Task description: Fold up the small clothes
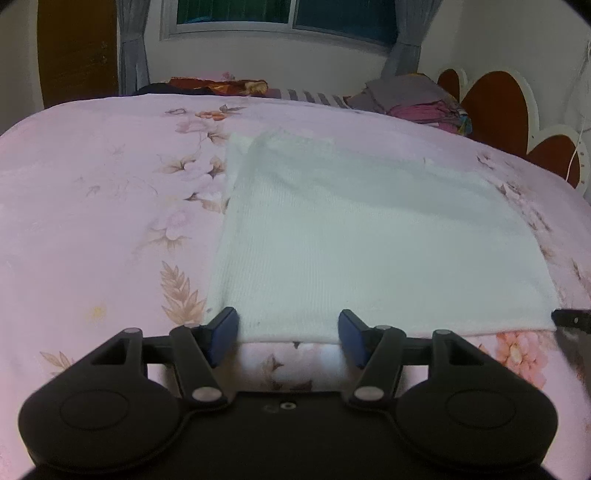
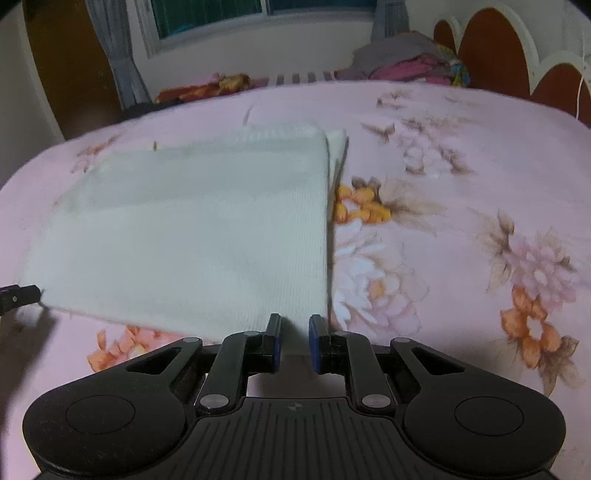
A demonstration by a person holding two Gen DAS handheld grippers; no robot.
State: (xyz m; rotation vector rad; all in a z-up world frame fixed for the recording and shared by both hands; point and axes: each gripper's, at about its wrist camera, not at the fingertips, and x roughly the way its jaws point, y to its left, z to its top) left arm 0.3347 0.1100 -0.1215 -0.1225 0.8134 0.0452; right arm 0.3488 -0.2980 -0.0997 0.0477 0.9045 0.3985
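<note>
Right wrist view is showing the right claw (image 2: 294,341) pinching the near right corner of the white cloth (image 2: 192,229), which is lying flat and folded on the bed (image 2: 461,155). Left claw (image 1: 288,332) is standing half open astride the near edge, gripping nothing. Cloth is looking light, soft and limp, so corners are seeming the best holds.

A pink floral bedsheet (image 1: 92,206), a curtained window (image 1: 284,18), a heart-shaped headboard (image 1: 495,103), and piled clothes (image 1: 413,99) beyond.

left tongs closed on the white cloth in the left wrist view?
No. The left tongs stand wide apart, straddling the near edge of the white cloth, their pads not pressing it.
</note>
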